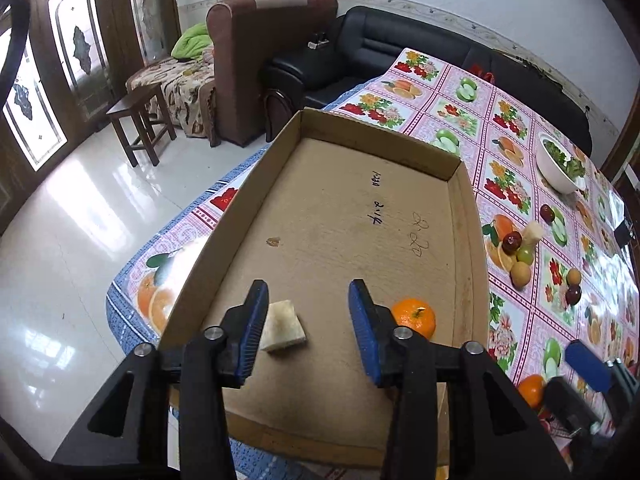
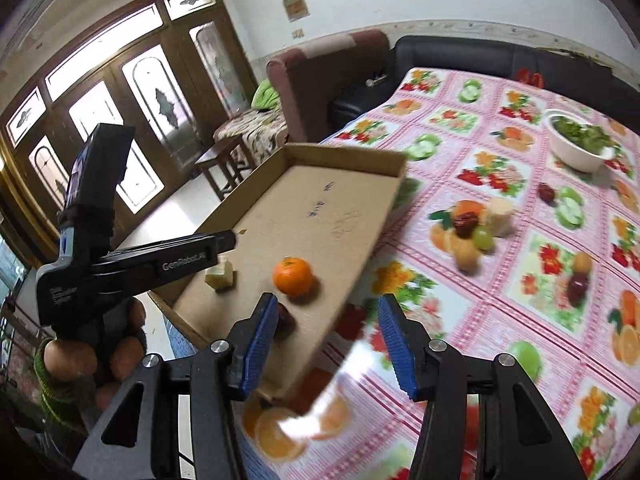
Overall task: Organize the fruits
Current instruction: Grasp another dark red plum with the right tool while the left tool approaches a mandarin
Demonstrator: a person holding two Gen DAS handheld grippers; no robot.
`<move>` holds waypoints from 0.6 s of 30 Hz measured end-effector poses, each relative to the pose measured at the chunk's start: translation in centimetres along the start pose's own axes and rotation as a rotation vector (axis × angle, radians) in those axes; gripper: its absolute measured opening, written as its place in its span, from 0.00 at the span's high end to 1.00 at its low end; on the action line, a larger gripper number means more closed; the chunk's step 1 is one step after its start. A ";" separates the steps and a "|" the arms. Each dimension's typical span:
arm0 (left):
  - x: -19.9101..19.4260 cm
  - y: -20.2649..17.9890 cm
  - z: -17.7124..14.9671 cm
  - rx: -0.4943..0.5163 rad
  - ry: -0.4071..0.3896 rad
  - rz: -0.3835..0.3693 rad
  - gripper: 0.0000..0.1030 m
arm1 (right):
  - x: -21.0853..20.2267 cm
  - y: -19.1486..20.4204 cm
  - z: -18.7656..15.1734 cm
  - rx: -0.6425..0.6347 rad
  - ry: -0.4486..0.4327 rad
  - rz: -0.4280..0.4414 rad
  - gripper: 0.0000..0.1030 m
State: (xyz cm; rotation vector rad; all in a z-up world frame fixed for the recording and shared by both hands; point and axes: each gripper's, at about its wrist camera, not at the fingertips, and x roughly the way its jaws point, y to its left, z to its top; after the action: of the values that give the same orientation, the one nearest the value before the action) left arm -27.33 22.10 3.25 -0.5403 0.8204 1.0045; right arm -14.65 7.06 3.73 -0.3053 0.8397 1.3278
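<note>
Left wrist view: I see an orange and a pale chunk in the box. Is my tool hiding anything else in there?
Observer: Yes. The right wrist view shows a dark red fruit in the cardboard box, close to the orange, on the side nearer that camera.
Operator: Is the right tool carrying anything?
Observer: No. The right tool is open, with nothing between its fingers.

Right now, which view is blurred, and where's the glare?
Left wrist view: sharp; window glare on the floor, box crisp. Right wrist view: motion blur, worst on the near tablecloth and box edge; orange only slightly soft. Both show fisheye bending.
</note>
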 end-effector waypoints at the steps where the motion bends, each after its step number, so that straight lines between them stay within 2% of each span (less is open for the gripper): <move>1: -0.1 0.0 -0.1 0.001 -0.004 0.000 0.59 | -0.5 -0.4 -0.3 0.010 -0.007 -0.008 0.48; 9: -1.2 -0.3 -1.5 0.035 -0.012 -0.023 0.59 | -3.5 -5.7 -2.8 0.136 -0.027 -0.082 0.47; 18: -3.0 2.4 -2.8 -0.019 0.010 -0.211 0.59 | -5.5 -10.3 -5.5 0.244 -0.028 -0.150 0.47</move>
State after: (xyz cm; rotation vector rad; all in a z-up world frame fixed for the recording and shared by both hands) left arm -31.29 19.58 3.90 -0.6350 0.7462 0.8165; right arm -7.04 -3.05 1.15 -0.1537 0.9273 1.0756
